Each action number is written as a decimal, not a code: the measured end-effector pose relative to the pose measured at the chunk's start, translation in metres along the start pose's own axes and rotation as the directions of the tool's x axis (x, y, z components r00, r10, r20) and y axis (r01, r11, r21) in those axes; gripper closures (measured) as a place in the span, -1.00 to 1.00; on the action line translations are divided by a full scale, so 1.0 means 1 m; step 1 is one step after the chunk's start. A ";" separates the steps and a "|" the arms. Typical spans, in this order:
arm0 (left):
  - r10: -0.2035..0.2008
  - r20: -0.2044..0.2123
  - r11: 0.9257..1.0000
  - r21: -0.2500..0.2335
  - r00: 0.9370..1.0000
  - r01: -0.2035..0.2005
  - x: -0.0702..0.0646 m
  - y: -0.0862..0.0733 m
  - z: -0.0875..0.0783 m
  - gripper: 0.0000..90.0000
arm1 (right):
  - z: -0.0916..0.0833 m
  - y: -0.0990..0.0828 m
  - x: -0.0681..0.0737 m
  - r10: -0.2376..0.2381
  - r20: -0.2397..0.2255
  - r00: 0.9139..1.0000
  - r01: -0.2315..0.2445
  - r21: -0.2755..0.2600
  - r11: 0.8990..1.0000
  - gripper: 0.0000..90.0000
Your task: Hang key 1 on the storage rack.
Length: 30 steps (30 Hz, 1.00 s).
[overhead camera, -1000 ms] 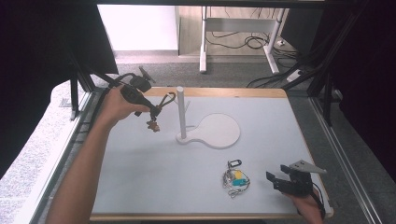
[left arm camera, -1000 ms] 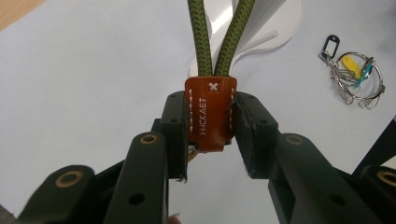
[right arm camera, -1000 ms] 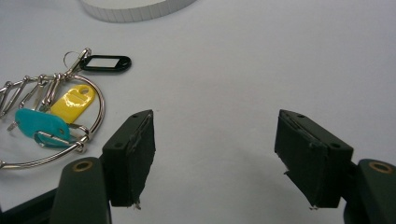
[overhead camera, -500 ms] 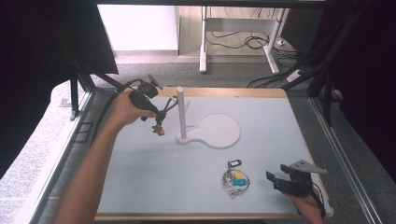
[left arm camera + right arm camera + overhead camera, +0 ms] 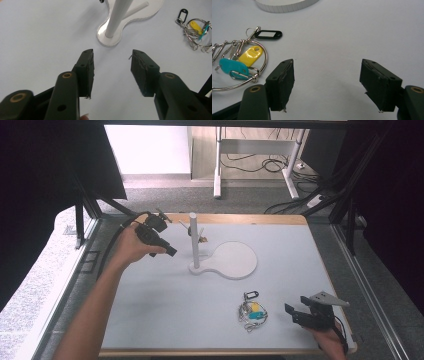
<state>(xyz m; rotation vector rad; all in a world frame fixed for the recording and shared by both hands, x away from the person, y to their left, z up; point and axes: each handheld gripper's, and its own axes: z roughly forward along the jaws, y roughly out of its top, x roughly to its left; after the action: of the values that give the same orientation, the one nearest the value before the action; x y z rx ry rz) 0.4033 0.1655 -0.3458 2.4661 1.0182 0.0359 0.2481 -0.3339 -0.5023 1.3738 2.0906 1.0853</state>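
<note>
The left gripper [image 5: 170,251] stood just left of the post [image 5: 193,240], its jaws apart with nothing between them; they had just been opening. A small key [image 5: 201,239] hung on a peg near the top of the post, on the side away from that gripper, so the hanging step appeared complete and the release was the step in hand. The post rose from a white base [image 5: 232,261] at the far middle of the table [image 5: 150,310]. In the left gripper view both pads [image 5: 88,70] were bare, with the post foot beyond them. The key ring [image 5: 251,311], carrying yellow, teal and black tags, lay flat on the near right of the table. The right gripper [image 5: 295,316] rested just right of the ring, jaws wide and empty, not touching it. The next move probably called for a clear withdrawal of the left gripper, then a pick from the ring, whose thin loops lie flat and would need a low, precise pinch.
</note>
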 end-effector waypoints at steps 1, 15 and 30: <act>-0.005 0.009 1.000 -0.026 1.000 0.005 -0.003 -0.004 0.000 0.12 | 0.000 0.000 0.000 -0.004 0.000 1.000 0.004 0.002 1.000 -0.37; 0.053 0.017 0.992 -0.118 0.998 -0.051 -0.042 -0.072 0.021 0.08 | 0.000 0.002 0.004 -0.025 -0.019 0.999 0.025 -0.008 1.000 -0.38; 0.054 0.001 0.990 -0.134 0.999 -0.054 -0.070 -0.125 0.053 0.07 | 0.001 0.006 0.011 -0.057 -0.037 0.998 0.057 -0.003 0.998 -0.36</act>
<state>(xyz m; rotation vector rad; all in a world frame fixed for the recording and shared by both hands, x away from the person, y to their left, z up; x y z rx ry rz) 0.2806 0.1733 -0.4357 2.3702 0.9161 0.1119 0.2473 -0.3223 -0.4975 1.2950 2.1413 1.0972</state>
